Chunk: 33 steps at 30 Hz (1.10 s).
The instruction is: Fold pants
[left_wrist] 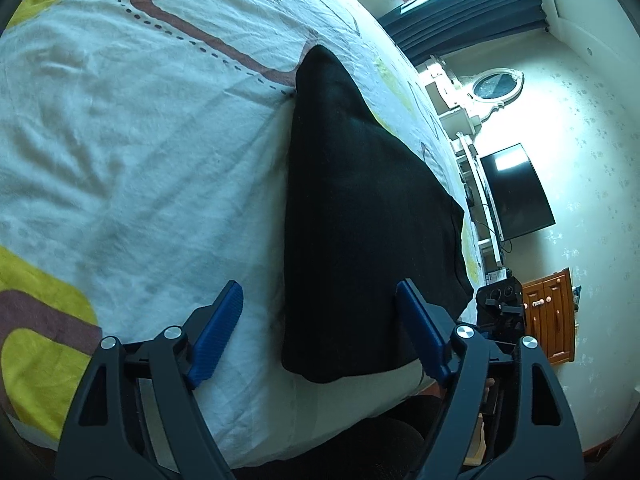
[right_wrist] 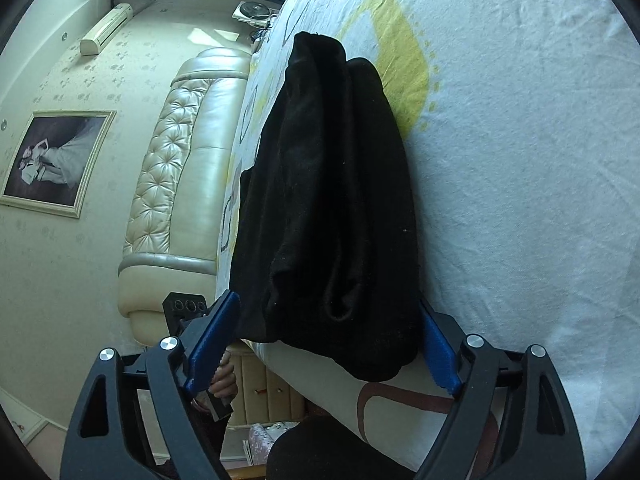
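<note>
Black pants (left_wrist: 360, 208) lie flat on the patterned bed sheet (left_wrist: 140, 160), stretching away from the near bed edge; they also show in the right wrist view (right_wrist: 332, 208), bunched in long folds. My left gripper (left_wrist: 320, 304) is open, one blue finger on the sheet to the left, the other over the pants' near end. My right gripper (right_wrist: 332, 320) is open wide, its blue fingers (right_wrist: 216, 336) on either side of the pants' near end, holding nothing. The other gripper shows small at the bed edge (left_wrist: 500, 312).
The bed's near edge (left_wrist: 360, 420) runs just in front of both grippers. A padded cream headboard (right_wrist: 180, 168) stands to the left in the right view. A wall TV (left_wrist: 516, 192) and wooden cabinet (left_wrist: 552, 312) lie beyond the bed.
</note>
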Tool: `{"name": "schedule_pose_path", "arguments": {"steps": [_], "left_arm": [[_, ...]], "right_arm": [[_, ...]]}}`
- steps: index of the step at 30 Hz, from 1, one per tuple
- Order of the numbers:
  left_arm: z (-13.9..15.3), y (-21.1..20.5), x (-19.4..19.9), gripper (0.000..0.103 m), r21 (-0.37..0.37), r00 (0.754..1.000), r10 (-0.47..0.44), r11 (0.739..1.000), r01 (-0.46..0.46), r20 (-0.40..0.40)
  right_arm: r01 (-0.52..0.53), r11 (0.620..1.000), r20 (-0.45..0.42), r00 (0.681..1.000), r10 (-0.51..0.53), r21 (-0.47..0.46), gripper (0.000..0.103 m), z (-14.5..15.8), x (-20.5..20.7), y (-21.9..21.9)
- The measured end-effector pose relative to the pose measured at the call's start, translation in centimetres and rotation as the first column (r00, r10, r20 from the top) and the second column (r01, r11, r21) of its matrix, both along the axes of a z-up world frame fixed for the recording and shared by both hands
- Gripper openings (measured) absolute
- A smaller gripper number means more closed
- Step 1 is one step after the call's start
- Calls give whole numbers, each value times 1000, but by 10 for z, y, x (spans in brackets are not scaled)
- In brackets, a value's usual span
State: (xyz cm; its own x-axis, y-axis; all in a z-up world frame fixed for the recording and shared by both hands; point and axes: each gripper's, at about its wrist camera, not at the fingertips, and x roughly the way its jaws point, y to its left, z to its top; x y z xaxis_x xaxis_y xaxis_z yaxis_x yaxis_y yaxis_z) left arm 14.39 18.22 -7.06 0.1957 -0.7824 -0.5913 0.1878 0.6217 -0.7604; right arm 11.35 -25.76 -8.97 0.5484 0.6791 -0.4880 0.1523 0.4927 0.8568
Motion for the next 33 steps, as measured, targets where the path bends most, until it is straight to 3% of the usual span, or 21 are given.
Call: {"name": "schedule_pose_path", "arguments": {"steps": [6, 8, 9, 10, 15, 33], "left_arm": [[-2, -25, -2, 82, -51, 997, -77, 996, 76, -14], [-1, -34, -4, 69, 32, 997, -77, 997, 76, 13], [-1, -38, -6, 67, 69, 996, -84, 994, 82, 26], [-2, -38, -7, 64, 81, 996, -82, 994, 79, 36], [3, -39, -7, 51, 99, 997, -68, 993, 64, 38], [7, -51, -13, 48, 140, 995, -89, 987, 83, 38]], "right_arm": [[-4, 1000, 0, 1000, 4, -10, 83, -1, 2, 3], [3, 999, -8, 1000, -4, -33, 73, -3, 1, 3], [0, 998, -21, 1000, -1, -57, 56, -5, -1, 2], [-2, 998, -32, 999, 0, -64, 51, -8, -1, 1], [5, 1000, -11, 1000, -5, 11, 39, -12, -5, -6], [-22, 1000, 2, 1000, 22, 19, 35, -7, -14, -16]]}}
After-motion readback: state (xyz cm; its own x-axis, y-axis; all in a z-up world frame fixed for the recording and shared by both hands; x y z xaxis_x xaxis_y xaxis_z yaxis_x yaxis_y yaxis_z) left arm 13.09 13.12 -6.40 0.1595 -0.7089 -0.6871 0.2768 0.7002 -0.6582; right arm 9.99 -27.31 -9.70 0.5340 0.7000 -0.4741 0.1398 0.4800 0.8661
